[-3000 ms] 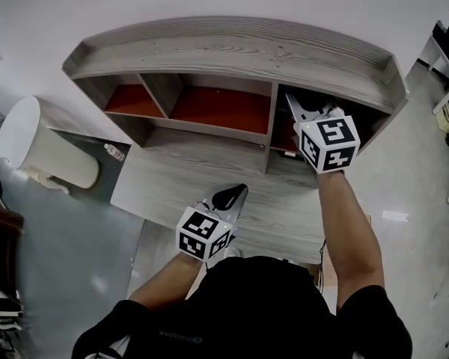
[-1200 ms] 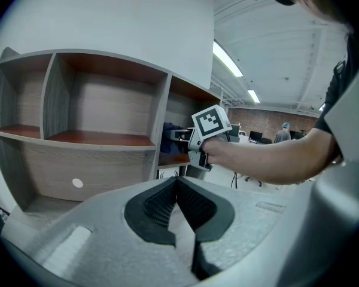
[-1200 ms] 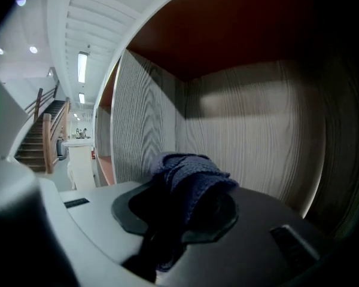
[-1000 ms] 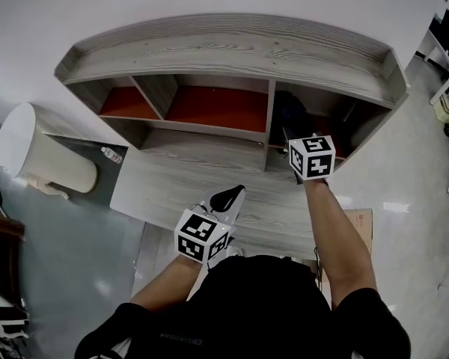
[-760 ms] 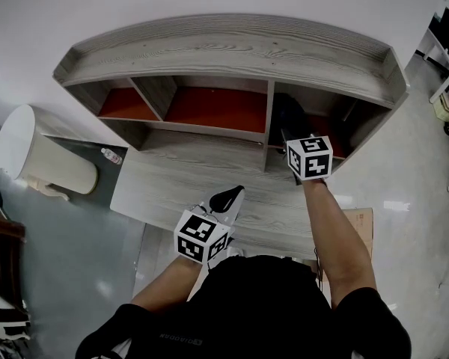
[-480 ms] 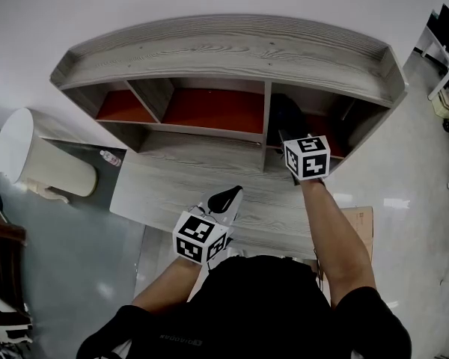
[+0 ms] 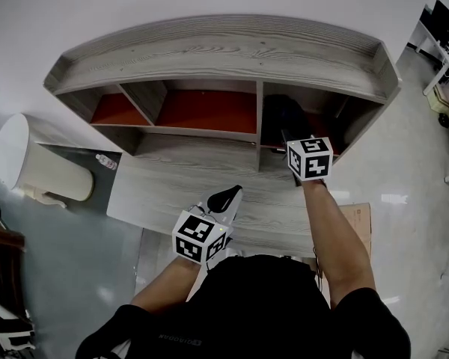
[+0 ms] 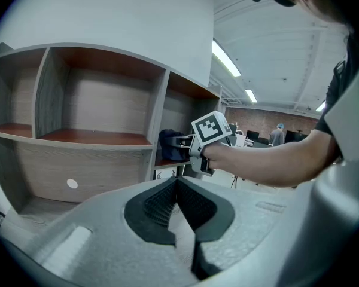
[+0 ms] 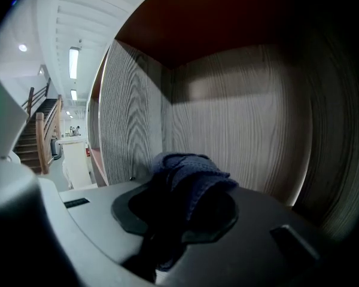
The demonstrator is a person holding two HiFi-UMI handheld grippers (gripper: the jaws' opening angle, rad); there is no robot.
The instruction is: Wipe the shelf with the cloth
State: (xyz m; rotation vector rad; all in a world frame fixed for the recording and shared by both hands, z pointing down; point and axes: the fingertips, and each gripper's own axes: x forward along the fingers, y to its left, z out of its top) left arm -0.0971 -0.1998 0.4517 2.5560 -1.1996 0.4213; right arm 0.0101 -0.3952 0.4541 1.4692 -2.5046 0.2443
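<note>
Cloth [image 9: 191, 171] grasped in the right gripper [image 9: 178, 211], inside the shelf [image 7: 209, 54], right-end compartment.
Back wall [image 9: 245, 112] straight ahead of it; left gripper [image 8: 178, 191] clenched empty, near the surface [image 7: 172, 185] front edge.

Both arms are reaching forward.
Left gripper [image 8: 177, 189] is aiming at 1 o'clock, jaws together; right gripper [image 9: 188, 187], aiming at 12, is pinching cloth [image 9: 194, 167].

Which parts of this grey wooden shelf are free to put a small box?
Free: the left red-floored compartment, the middle compartment, the long top board, and the lower ledge ahead of the left gripper. Crowded: the right compartment, where the right gripper holds the dark blue cloth.
</note>
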